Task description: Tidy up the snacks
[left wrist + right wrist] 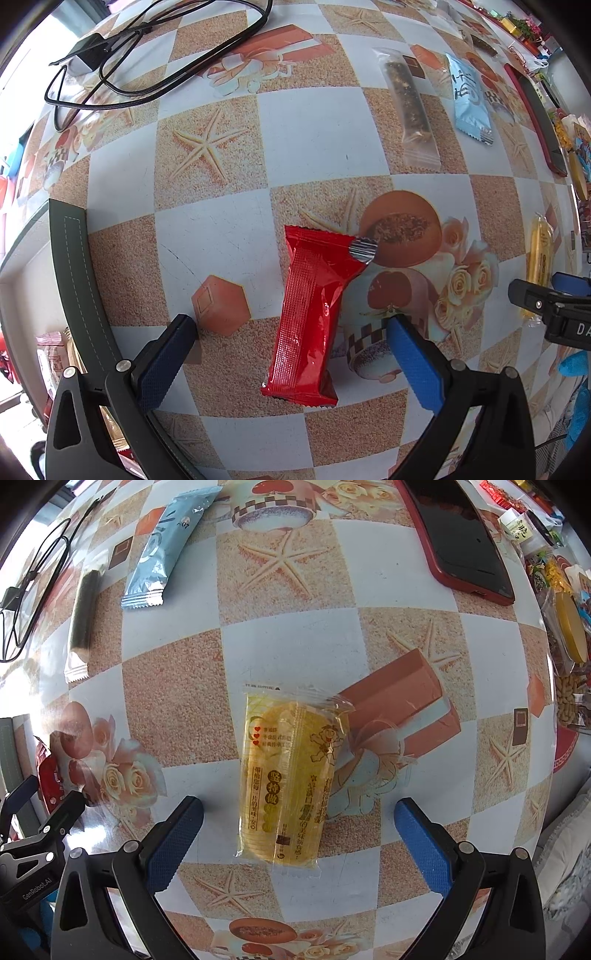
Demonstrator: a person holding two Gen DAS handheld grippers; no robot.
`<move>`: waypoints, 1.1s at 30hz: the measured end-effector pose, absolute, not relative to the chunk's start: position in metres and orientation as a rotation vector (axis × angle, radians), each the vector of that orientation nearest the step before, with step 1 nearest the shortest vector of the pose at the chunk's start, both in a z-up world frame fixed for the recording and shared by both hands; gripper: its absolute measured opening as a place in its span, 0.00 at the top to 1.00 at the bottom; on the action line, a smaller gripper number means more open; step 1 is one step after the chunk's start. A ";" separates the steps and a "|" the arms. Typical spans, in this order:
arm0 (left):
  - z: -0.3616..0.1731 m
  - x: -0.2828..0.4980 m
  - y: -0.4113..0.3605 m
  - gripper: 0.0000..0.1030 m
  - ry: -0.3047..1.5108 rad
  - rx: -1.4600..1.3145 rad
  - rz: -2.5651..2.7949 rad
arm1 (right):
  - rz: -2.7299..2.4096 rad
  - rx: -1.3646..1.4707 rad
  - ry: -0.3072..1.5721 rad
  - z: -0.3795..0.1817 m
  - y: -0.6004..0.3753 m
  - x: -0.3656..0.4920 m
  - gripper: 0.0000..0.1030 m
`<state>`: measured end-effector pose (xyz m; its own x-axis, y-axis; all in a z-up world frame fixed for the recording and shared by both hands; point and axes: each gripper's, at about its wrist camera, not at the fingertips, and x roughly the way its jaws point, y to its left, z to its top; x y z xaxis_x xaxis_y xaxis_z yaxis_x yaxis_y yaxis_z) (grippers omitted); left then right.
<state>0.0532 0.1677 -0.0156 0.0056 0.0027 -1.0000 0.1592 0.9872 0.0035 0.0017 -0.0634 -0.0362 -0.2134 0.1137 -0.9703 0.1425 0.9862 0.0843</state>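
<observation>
We hold the left tongs (291,354) wide around the red snack (312,314), which lies flat on the tabletop (306,140). The right tongs (299,830) are wide around the yellow snack (288,775), so each packet sits centred for closing.

"GenRobot.AI" on the left tool (35,867); "DA" on the right tool (554,314).
</observation>
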 end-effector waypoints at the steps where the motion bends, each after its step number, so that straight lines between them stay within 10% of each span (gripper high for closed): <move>1: -0.016 0.053 0.168 0.00 1.563 0.128 -0.123 | -0.022 0.185 1.793 -0.036 -0.063 0.003 0.00; 33: -0.017 0.050 0.166 0.00 1.571 0.100 -0.085 | -0.020 0.184 1.790 -0.036 -0.063 0.002 0.00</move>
